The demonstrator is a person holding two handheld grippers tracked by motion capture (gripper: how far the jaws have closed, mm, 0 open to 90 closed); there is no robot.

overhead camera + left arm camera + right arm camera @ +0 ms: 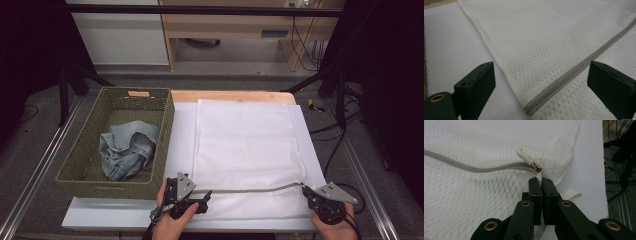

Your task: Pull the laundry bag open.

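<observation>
My right gripper [541, 180] pinches mesh bag [245, 145] fabric just below the zipper pull [526, 156], frame centre. Left gripper [541, 82] spread, straddling the zipper [574, 71] at lower right. Opening step, I judge; next, anchor left, then take the pull.

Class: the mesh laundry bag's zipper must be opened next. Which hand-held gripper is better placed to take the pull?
Probably left: the left hand-held gripper is open over the zipper, while the right hand-held gripper is shut on the mesh bag beside the pull.
</observation>
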